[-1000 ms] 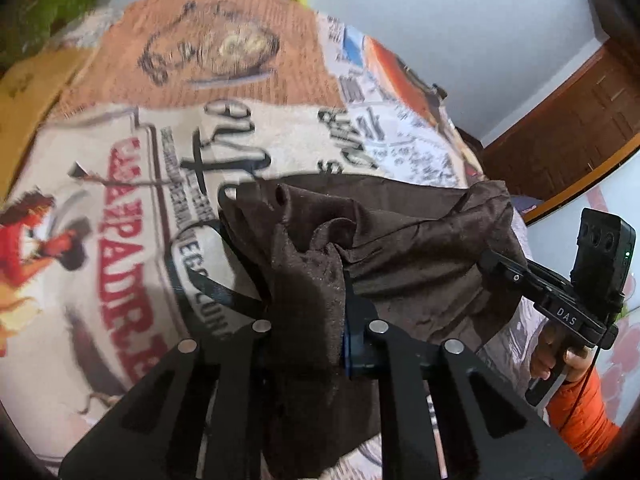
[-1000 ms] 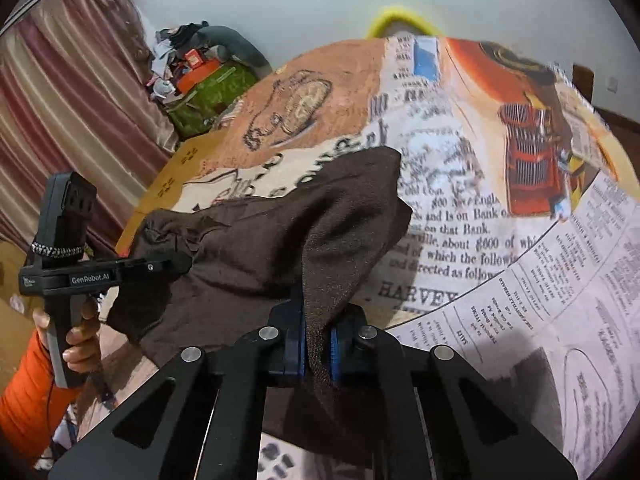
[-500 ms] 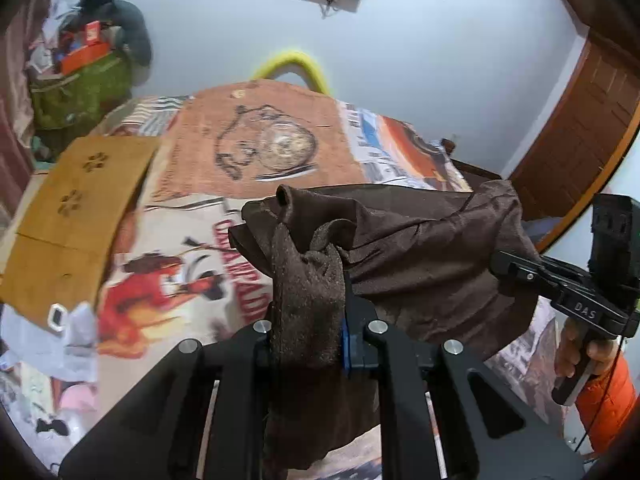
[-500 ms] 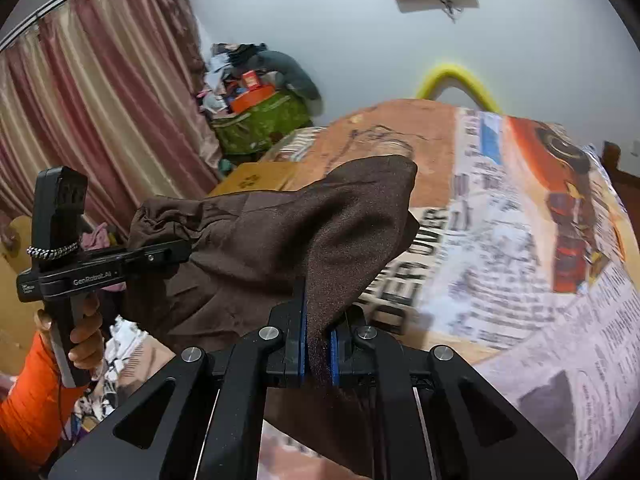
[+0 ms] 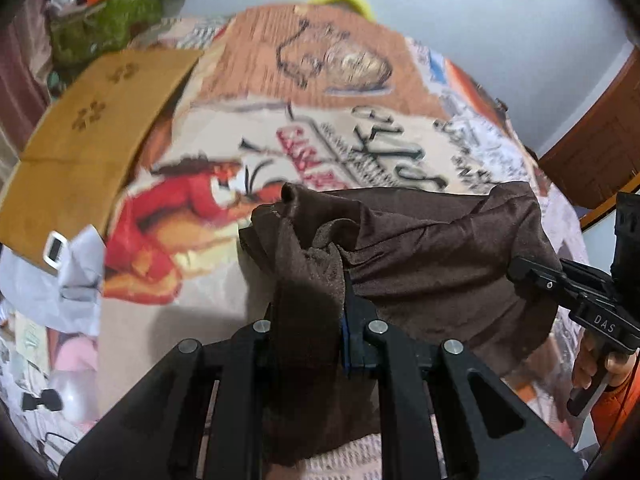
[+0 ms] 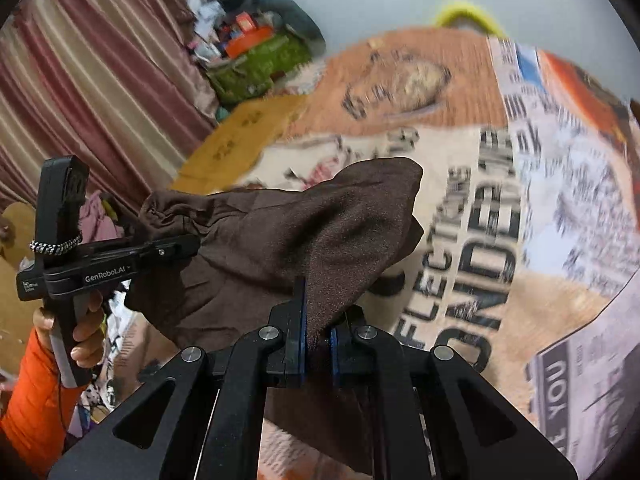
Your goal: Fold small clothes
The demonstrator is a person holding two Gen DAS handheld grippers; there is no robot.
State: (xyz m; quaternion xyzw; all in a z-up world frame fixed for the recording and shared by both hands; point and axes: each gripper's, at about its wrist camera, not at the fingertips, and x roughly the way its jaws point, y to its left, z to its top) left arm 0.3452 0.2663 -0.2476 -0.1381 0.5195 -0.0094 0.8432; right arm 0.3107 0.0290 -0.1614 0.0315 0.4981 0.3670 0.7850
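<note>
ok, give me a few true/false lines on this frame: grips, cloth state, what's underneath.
1. Both grippers are shut on the brown garment. True: the left gripper and the right gripper each pinch a bunch of it.
2. The garment lies flat and folded on the bed. False: it hangs stretched between the two grippers, above the printed bedspread.
3. A tan cardboard sheet lies at the bedspread's left edge. True.
4. The right gripper's fingers are open and empty. False: brown fabric is clamped between them.
5. The person's sleeves are blue. False: the sleeve is orange.
</note>
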